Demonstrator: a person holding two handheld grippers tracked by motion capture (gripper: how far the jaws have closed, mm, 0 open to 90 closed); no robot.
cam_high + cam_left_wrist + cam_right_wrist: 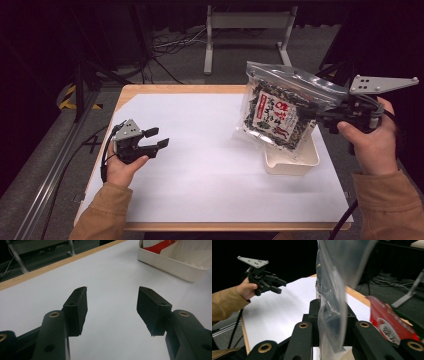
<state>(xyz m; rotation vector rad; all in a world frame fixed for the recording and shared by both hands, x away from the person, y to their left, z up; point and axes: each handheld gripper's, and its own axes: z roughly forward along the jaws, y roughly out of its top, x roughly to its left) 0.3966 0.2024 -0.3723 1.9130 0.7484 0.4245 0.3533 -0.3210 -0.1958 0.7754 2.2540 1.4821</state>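
High view: right gripper [320, 116] clamped the clear top edge of a seaweed snack bag [279, 111], held tilted in the air above a white tray [292, 161] at the table's [200, 170] right side. Left gripper [157, 138] sat low at the left, well apart from the bag, jaws spread, nothing between.

Left gripper view: both pads [76, 310] stood apart over bare white tabletop; the tray's corner [170, 263] lay ahead with a red packet [160, 246] inside, probably another snack pack.

Right gripper view: jaws pinched the bag's transparent film [332, 302]; red packet [392, 325] lay below right; left gripper [277, 285] far off.
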